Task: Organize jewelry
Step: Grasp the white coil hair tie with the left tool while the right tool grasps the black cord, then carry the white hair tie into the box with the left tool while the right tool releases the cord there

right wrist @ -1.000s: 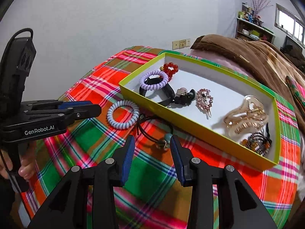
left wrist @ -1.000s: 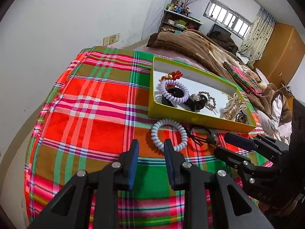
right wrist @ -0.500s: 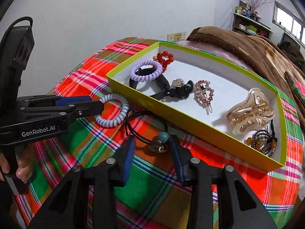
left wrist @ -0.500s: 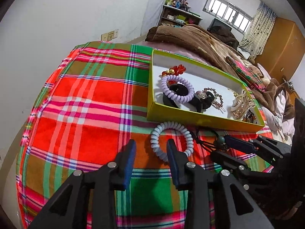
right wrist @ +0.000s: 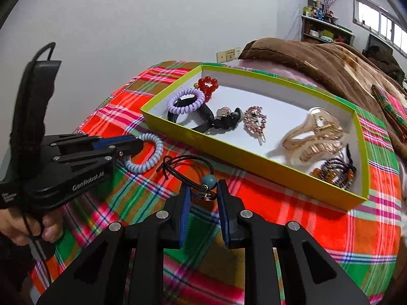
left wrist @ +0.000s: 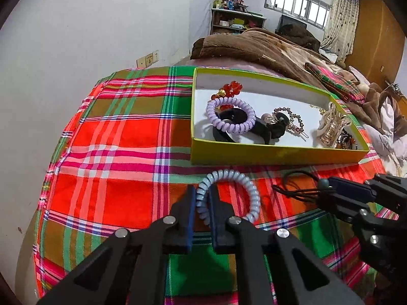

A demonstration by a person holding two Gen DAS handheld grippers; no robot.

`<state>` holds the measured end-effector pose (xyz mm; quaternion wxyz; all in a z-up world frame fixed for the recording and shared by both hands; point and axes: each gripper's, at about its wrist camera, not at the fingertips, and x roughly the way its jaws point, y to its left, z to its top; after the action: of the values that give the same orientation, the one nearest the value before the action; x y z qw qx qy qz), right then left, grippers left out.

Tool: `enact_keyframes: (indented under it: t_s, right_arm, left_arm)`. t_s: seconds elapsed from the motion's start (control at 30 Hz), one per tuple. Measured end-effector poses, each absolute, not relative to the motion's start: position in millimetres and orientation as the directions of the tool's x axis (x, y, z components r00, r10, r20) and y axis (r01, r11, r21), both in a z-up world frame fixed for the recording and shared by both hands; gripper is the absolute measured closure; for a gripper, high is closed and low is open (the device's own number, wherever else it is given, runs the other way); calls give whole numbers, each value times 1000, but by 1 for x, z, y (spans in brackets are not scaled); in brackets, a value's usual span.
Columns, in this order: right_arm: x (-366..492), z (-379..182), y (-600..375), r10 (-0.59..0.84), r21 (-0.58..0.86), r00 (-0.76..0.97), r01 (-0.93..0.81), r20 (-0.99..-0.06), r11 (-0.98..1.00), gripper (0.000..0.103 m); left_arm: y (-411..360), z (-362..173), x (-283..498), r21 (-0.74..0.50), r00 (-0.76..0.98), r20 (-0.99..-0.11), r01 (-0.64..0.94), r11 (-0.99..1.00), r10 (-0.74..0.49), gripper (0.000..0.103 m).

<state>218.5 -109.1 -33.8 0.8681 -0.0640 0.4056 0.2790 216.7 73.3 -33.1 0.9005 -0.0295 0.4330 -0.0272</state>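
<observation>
Pinching the pale coil tie (left wrist: 230, 195), left fingers (left wrist: 202, 198) have just closed; right fingers (right wrist: 203, 194) clasp beaded cord (right wrist: 209, 180).

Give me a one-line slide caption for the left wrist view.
Left gripper pinches a pale blue coil hair tie on the plaid cloth, before the yellow-green box.

Home bedroom: blanketed bed (left wrist: 267, 48), wardrobe (left wrist: 376, 30)

Bright, sharp; fisheye-warped edges, dark corners
</observation>
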Motion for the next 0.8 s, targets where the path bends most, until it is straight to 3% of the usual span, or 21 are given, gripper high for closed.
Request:
enact_keyframes:
  t_s: [0.8]
  right_arm:
    - [160,23,-173,440,149,616,-464,-653,873,82]
  left_arm:
    - [58,40,135,-140,732,-666,69,988,-145,94]
